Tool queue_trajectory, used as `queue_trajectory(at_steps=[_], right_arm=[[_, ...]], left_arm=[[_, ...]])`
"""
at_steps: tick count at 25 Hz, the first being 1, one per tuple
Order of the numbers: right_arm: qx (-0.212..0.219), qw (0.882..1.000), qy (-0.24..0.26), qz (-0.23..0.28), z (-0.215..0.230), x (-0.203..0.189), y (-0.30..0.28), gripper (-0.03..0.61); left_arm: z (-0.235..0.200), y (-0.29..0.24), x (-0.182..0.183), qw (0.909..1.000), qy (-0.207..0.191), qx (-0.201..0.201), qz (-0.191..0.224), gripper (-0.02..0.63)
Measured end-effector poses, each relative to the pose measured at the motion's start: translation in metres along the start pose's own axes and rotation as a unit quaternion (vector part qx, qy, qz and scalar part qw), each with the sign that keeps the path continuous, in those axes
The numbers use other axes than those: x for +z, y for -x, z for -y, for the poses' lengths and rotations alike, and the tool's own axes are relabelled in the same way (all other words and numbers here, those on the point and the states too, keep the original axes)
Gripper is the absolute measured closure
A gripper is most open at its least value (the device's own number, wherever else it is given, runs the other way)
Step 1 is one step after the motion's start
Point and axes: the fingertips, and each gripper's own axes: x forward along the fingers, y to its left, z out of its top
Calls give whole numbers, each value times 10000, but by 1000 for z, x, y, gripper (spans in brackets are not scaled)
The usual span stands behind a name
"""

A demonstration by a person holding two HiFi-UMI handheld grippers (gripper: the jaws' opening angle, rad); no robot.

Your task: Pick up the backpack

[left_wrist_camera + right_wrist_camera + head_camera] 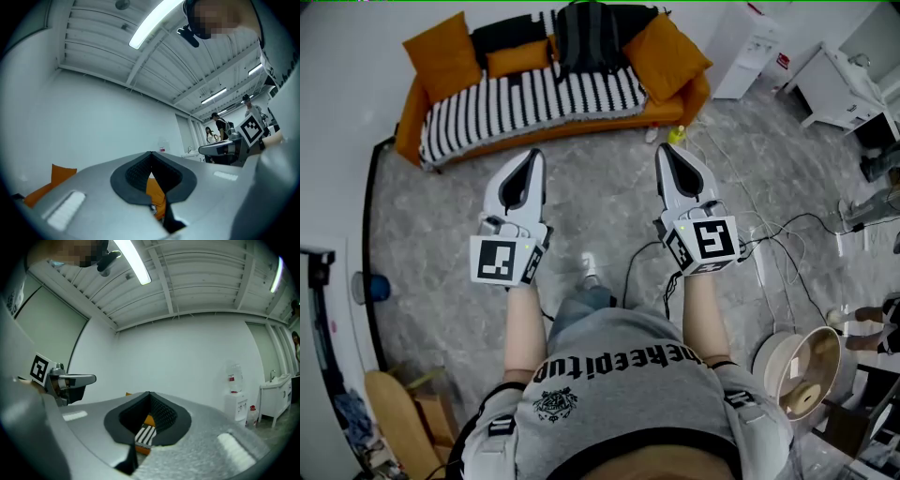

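The backpack (589,37), dark with grey straps, stands upright against the backrest of the orange sofa (567,131). It sits a little right of the middle of the seat, on the back edge of the striped blanket (534,98). A small orange cushion (517,58) lies just to its left, and a large orange cushion (666,56) leans at the sofa's right end, just beside it.

The person stands on the grey marbled floor (600,206) facing the sofa, arms held forward, with one tool in each hand. Both tools point towards the sofa and are well apart from the backpack. A strip of bare floor lies between their tips and the sofa's front edge.

The left hand-held gripper (532,157) lines up with the striped blanket left of the backpack. Its own view shows the jaws (150,153) closed tip to tip with nothing gripped, and only orange sofa fabric shows through the gap behind the tips.

The right hand-held gripper (664,150) is aimed at the sofa's right end, to the right of the backpack. Its jaws (149,393) are also closed and empty, and a bit of the striped blanket (145,434) and orange upholstery shows through the opening.
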Motion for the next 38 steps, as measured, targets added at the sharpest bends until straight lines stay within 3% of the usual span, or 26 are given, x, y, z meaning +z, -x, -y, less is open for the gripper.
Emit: queue_trajectory(at_steps=[11, 18, 26, 38], right_arm=[[-186, 9997, -93, 82, -14, -1, -45, 575], [-304, 9995, -125, -21, -2, -8, -58, 575], [-82, 9999, -108, -51, 17, -19, -103, 575], [234, 9997, -108, -17, 79, -20, -202, 575]], left_arm=[[-47, -21, -11, 9995, 6, -296, 84, 601], [-53, -38, -18, 9992, 69, -401, 56, 601], [-76, -70, -32, 9998, 62, -175, 40, 601], [-114, -169, -43, 10000, -48, 49, 69, 601]])
